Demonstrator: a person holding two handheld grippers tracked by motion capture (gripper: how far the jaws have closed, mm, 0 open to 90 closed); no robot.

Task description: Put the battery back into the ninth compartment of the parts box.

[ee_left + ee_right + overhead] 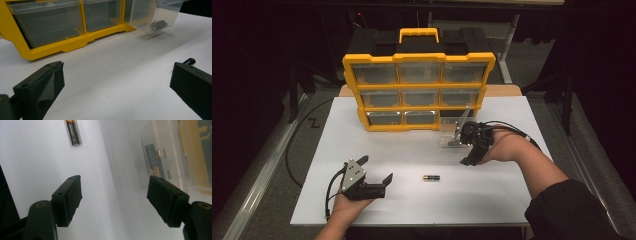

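Looking down from the high view, we see one battery lying loose at lower centre of the white worktop, between our two claws. One clear drawer sits pulled out of the yellow organiser at centre right, likely so batteries can go in; we judge another already lies inside. Our right claw hangs beside that drawer, jaws well apart and empty. Our left claw rests at lower left, gaping, holding nothing. Nine drawer bays, we count.
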